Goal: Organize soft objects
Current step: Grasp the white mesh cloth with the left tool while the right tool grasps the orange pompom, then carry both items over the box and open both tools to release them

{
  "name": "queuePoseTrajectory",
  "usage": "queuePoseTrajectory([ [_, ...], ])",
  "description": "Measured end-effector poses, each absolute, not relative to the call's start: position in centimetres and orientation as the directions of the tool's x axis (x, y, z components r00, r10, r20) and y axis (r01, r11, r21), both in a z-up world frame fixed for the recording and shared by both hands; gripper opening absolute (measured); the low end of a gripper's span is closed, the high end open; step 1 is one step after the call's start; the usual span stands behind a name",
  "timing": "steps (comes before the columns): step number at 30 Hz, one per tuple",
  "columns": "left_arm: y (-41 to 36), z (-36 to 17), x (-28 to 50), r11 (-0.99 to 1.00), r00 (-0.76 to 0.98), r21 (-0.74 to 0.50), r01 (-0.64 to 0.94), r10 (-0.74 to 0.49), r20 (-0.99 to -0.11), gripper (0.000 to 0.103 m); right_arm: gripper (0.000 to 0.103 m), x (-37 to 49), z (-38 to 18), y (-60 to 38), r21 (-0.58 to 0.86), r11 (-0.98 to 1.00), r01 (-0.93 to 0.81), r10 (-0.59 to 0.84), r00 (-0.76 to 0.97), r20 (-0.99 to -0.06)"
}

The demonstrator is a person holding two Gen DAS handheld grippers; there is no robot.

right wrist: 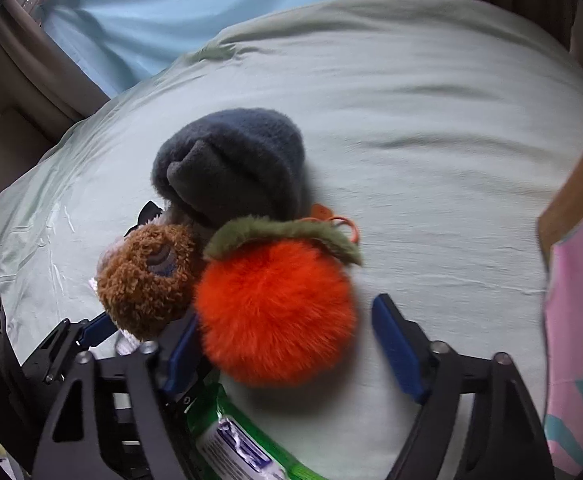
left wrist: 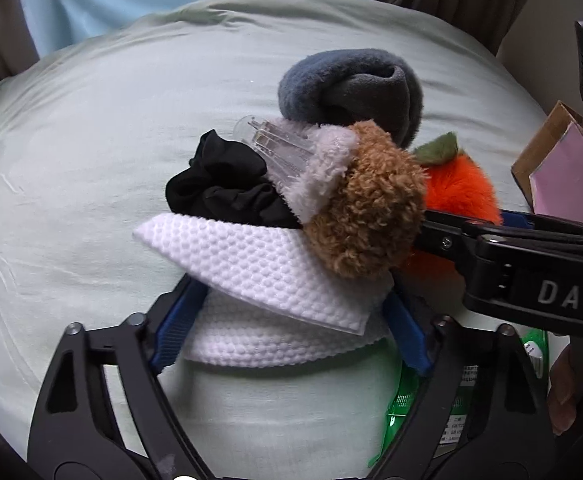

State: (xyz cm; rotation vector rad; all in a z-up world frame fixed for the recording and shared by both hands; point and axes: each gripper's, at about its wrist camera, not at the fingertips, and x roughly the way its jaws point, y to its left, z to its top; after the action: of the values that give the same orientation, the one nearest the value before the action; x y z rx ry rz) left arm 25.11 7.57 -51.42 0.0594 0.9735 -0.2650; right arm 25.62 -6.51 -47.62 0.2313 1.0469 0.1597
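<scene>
1. Left wrist view: the soft things are already gathered into one pile on the bed. The pile holds a white mesh cloth, a black scrunchie, a brown-and-white plush with a clear clip, an orange pom-pom and a grey fleece item. The left tool stands with its blue pads apart on either side of the white mesh cloth; whether they press it is unclear. The right tool reaches in from the right, its tips hidden behind the plush.

2. In the same view, a green packet lies partly hidden under the tool, and a cardboard-and-pink box is cut off at the right edge. Nothing can be seen inside it, so sorting appears to be at an early stage.

3. Right wrist view: the right tool is spread wide around the orange pom-pom, not clamped. One finger touches the fur and the other stands clear.

4. In this view, the scrunchie and mesh cloth are hidden behind the plush, the green packet has unreadable print, and the pink box is cropped.
</scene>
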Motion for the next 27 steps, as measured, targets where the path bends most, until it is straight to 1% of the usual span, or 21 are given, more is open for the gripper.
queuePoseTrajectory([
  [1,7.6,-51.4,25.1,0.967,0.533,-0.063,0.249,-0.191,-0.824,0.074,0.066,25.7,-47.7,-6.3,0.262,0.965,-0.025,0.240,0.491,-0.838],
  [3,7.9,-51.3,25.0,0.967,0.536,-0.059,0.246,-0.186,-0.824,0.062,0.060,25.8,-47.8,-6.0,0.257,0.966,-0.036,0.242,0.487,-0.839],
  [4,8.1,-51.3,25.0,0.969,0.536,-0.058,0.241,-0.183,-0.824,0.059,0.055,25.8,-47.8,-5.8,0.252,0.967,-0.040,0.239,0.485,-0.841],
  [5,8.3,-51.2,24.9,0.969,0.536,-0.059,0.238,-0.182,-0.824,0.053,0.050,25.9,-47.8,-5.7,0.246,0.968,-0.043,0.235,0.484,-0.843],
  [6,8.5,-51.1,24.9,0.970,0.536,-0.062,0.234,-0.182,-0.824,0.047,0.046,25.9,-47.8,-5.5,0.237,0.970,-0.048,0.230,0.481,-0.846],
  [7,8.8,-51.0,24.9,0.971,0.536,-0.064,0.230,-0.181,-0.825,0.044,0.041,25.8,-47.8,-5.4,0.235,0.971,-0.050,0.230,0.479,-0.847],
  [8,9.0,-50.9,24.9,0.971,0.536,-0.065,0.229,-0.181,-0.825,0.038,0.037,25.9,-47.8,-5.4,0.237,0.970,-0.049,0.231,0.479,-0.847],
  [9,9.2,-50.8,24.9,0.972,0.534,-0.069,0.226,-0.182,-0.825,0.033,0.037,25.9,-47.8,-5.4,0.239,0.970,-0.046,0.231,0.480,-0.846],
  [11,9.5,-50.6,25.0,0.973,0.530,-0.074,0.221,-0.183,-0.828,0.028,0.036,25.9,-47.6,-5.4,0.241,0.970,-0.038,0.229,0.488,-0.843],
  [14,10.0,-50.2,24.7,0.973,0.527,-0.077,0.215,-0.182,-0.830,0.026,0.036,25.7,-47.2,-5.2,0.237,0.971,-0.029,0.220,0.497,-0.840],
  [20,10.7,-48.4,23.6,0.976,0.534,-0.084,0.201,-0.181,-0.826,0.026,0.036,24.8,-45.2,-5.4,0.240,0.971,-0.021,0.217,0.509,-0.833],
  [27,12.3,-43.5,22.2,0.981,0.554,-0.107,0.162,-0.180,-0.813,0.026,0.036,23.4,-41.2,-5.7,0.243,0.970,-0.013,0.213,0.530,-0.821],
])
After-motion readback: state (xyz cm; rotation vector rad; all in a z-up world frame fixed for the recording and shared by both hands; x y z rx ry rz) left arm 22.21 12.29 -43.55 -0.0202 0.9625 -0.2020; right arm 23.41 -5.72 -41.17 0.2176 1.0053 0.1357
